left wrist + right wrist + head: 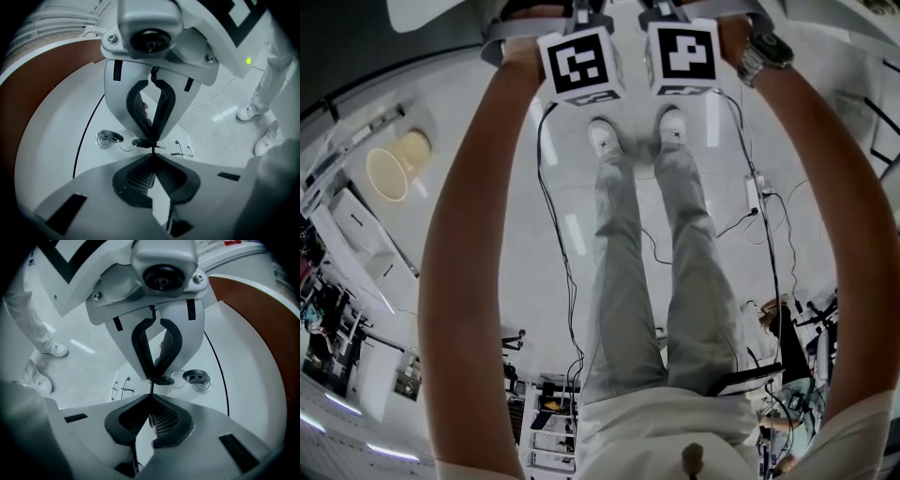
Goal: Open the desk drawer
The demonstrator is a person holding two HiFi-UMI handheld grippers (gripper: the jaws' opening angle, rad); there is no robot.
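Left claw (pixel 152 157) and right claw (pixel 151 397) are each pressed together, empty, meeting tip to tip on the near side of the white drawer (pixel 212 397), whose lock (pixel 201 377) holds a key. Opening looks not yet begun; next, one claw must turn to it, spread and find a hold.

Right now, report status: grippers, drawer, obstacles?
Left gripper shut, right gripper shut, tip to tip, empty. Drawer front not gripped; key in lock. Nothing blocking seen.
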